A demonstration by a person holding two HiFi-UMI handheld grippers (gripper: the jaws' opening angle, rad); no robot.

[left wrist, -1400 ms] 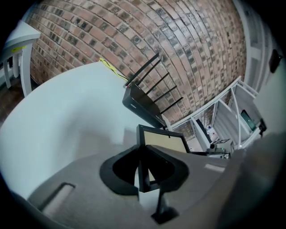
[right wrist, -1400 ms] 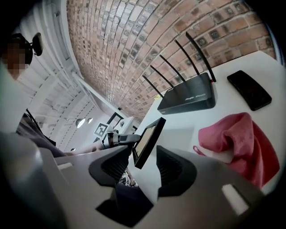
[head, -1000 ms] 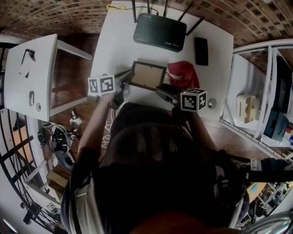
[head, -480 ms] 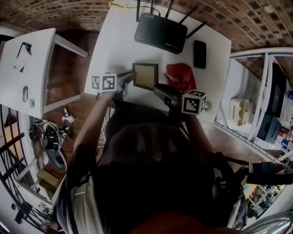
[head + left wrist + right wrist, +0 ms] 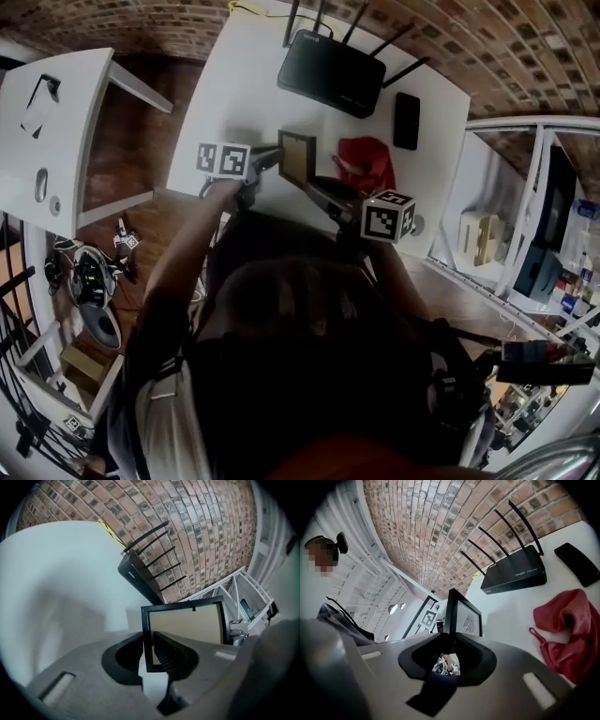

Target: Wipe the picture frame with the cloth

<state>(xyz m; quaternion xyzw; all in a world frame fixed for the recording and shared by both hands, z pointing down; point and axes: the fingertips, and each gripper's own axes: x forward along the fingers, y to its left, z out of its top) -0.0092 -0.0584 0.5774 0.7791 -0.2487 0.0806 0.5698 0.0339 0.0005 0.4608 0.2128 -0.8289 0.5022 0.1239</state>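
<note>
**Left gripper** (image 5: 149,653): mine. Jaws narrow, clamped on one edge of the picture frame (image 5: 185,625) and holding it upright.

**Right gripper** (image 5: 451,648): mine. Jaws have just been closing and pinch the frame's near corner, probably to steady it from the other side.

**Frame:** on edge over the near part of the white table (image 5: 239,103), between both grippers.

**Cloth** (image 5: 567,630): red, crumpled on the table just right of the frame, held by neither gripper. I judge wiping not begun.

**Far:** black phone (image 5: 576,564), then router (image 5: 513,576).

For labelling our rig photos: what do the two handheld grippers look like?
Both the left gripper and right gripper have smooth grey bodies, black ribbed jaw pads and a white cube printed with black square markers.
</note>
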